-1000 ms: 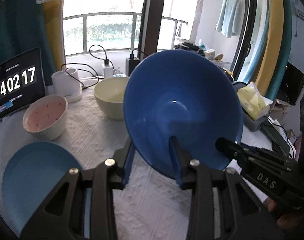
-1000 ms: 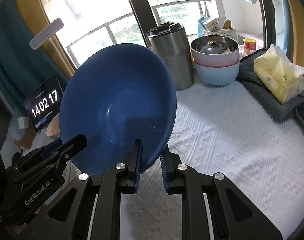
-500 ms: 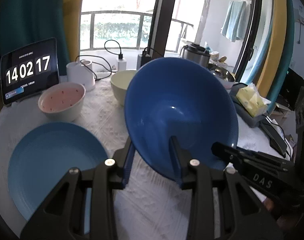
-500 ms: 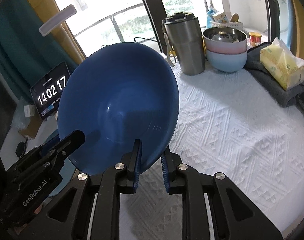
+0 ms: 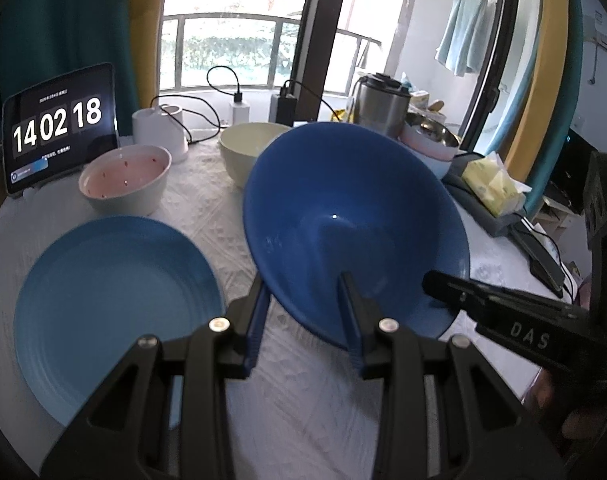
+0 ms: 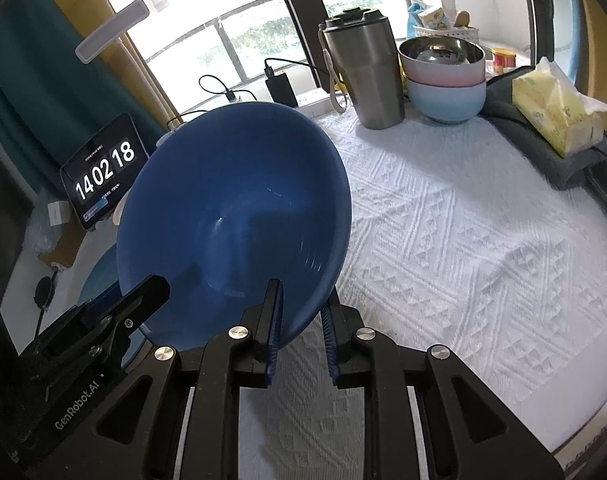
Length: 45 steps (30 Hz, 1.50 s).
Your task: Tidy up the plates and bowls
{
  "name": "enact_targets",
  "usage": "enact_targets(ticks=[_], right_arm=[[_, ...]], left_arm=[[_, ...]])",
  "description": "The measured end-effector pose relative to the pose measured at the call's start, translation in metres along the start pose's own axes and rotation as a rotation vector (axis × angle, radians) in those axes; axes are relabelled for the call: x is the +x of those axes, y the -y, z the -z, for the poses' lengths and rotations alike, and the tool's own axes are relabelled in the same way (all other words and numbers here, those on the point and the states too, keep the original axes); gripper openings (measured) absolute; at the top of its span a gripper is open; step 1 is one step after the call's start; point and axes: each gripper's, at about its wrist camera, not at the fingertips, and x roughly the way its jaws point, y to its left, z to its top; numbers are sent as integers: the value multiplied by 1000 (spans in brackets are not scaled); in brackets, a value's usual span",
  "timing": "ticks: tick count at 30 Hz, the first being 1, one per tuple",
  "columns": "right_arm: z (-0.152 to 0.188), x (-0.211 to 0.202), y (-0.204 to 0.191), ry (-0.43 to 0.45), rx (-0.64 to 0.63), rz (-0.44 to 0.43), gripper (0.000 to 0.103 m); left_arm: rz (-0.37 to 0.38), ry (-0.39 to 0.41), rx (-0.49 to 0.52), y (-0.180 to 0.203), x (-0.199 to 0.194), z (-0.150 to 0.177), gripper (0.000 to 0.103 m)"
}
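Carrying: dark blue bowl (image 5: 355, 224), tilted, rim pinched by left gripper (image 5: 303, 322) and right gripper (image 6: 301, 332). Change: light blue plate (image 5: 111, 304) at table's near-left edge now fuller in view, bowl nearer; likely nesting onto it next.

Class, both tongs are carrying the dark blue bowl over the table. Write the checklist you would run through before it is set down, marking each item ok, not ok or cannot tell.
1. Left tongs clamp the dark blue bowl's rim: ok.
2. Right tongs clamp the rim: ok.
3. Bowl empty: ok.
4. Light blue plate bare, free to receive the bowl: ok.
5. Pink-lined bowl and cream bowl stand apart from the plate: ok.
6. Bowl's underside clear of the tablecloth: cannot tell, hidden.
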Motion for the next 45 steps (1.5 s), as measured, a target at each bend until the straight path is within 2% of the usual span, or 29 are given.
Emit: enact_targets(ticks=[5,17,29,32,38,45], right_arm=[[2,-5,-2,-2,-6,13,26],[6,-9,-3,-18,8,39,26],[3,-21,-3,22,10,59,27],[2,-21,-5,27,4,58,27],[0,-23,-8,40,-4,60,27],[-8,-25,-17,61,-20,65,27]], left_arm=[[6,-10,1,1,-3,6,35],[1,-14,-16,-7,-11,5,37],[-67,-53,11,-17,-4,9,37],[-64,-54,-13,-24,-6,7,37],[-67,-21,-55,-38,-17,1,41],[-75,19,-75,-52,-29,-10,42]])
